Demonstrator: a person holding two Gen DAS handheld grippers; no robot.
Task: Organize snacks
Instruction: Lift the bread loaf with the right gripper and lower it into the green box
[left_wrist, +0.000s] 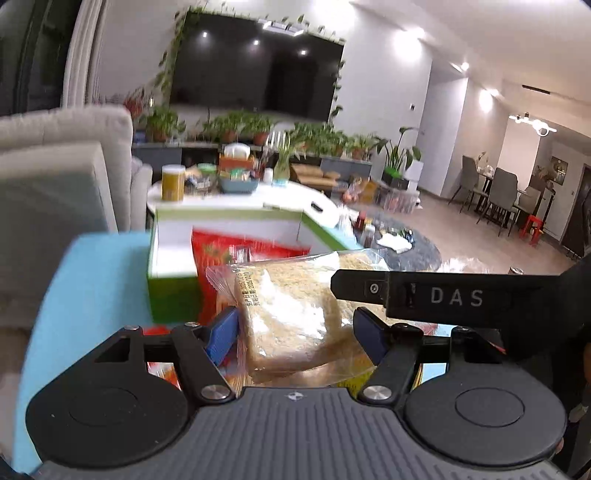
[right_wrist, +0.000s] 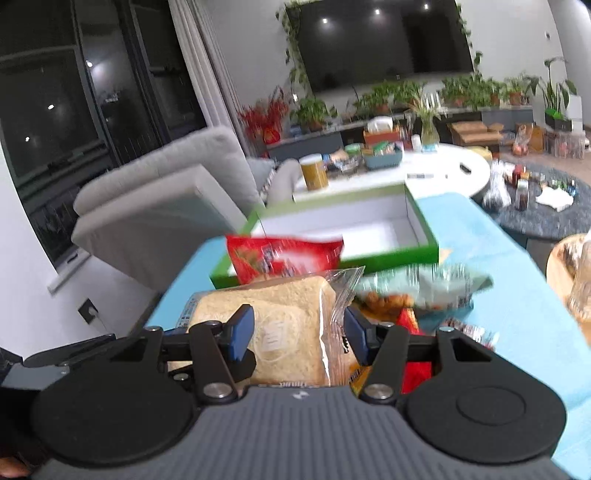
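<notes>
A packet of sliced bread (left_wrist: 291, 310) in clear wrap sits between the blue pads of my left gripper (left_wrist: 295, 328), which press on it. The right gripper's black finger (left_wrist: 424, 295) crosses the packet's far right side. In the right wrist view my right gripper (right_wrist: 299, 332) is shut on the bread packet (right_wrist: 284, 314) too, lifted off the blue table cover (right_wrist: 517, 295). Beyond it a red snack bag (right_wrist: 284, 258) (left_wrist: 221, 254) leans on an open green box (right_wrist: 424, 229) (left_wrist: 173, 295) with a white inside. More snack bags (right_wrist: 424, 288) lie under and right of the bread.
A grey sofa (right_wrist: 166, 184) (left_wrist: 55, 166) stands left of the table. Behind the box is a white round table (right_wrist: 443, 166) (left_wrist: 258, 195) with a jar, a basket and small items. A wooden bowl (right_wrist: 565, 266) sits at the right edge.
</notes>
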